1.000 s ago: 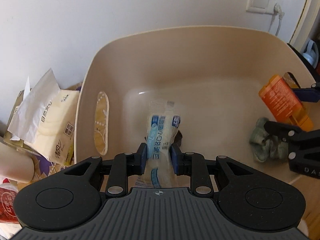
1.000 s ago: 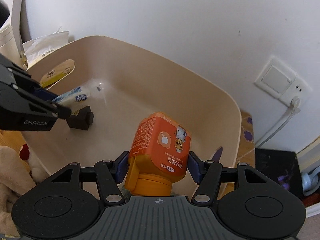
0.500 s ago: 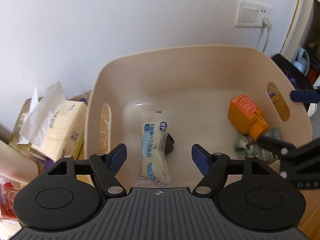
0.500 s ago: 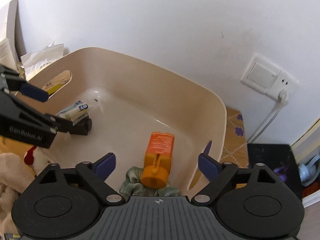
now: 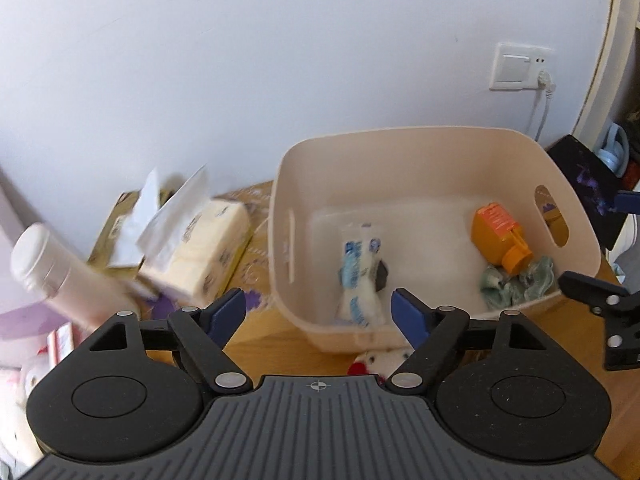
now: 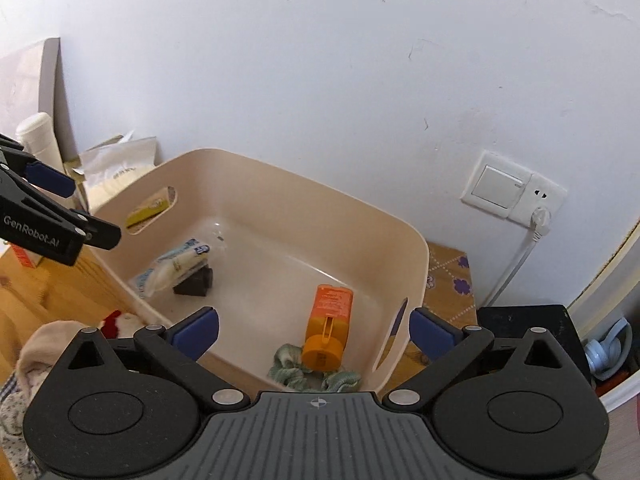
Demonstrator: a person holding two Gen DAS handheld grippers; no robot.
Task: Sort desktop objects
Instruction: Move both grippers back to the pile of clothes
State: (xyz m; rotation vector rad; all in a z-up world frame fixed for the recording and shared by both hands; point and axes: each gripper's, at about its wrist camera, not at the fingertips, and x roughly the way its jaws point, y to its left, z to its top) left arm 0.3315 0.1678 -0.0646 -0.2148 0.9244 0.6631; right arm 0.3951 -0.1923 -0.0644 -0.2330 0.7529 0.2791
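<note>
Blue-padded, the left gripper has just been opening, nothing between its jaws; the crinkly plastic packet lies in the smooth beige tub. The right gripper, likewise just opening, stands empty above the orange bottle, which lies on a green cloth.

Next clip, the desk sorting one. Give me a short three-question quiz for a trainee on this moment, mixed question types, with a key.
1. True or false: the orange bottle stands upright in the beige bin.
2. The clear snack packet leans on which item? A) a green cloth B) a small dark block C) a tissue pack
3. Fill in: both the left hand-held gripper and the right hand-held gripper are ____.

Key: 1 false, it lies on its side, cap against the green cloth. 2 B. 3 open, holding nothing.
</note>
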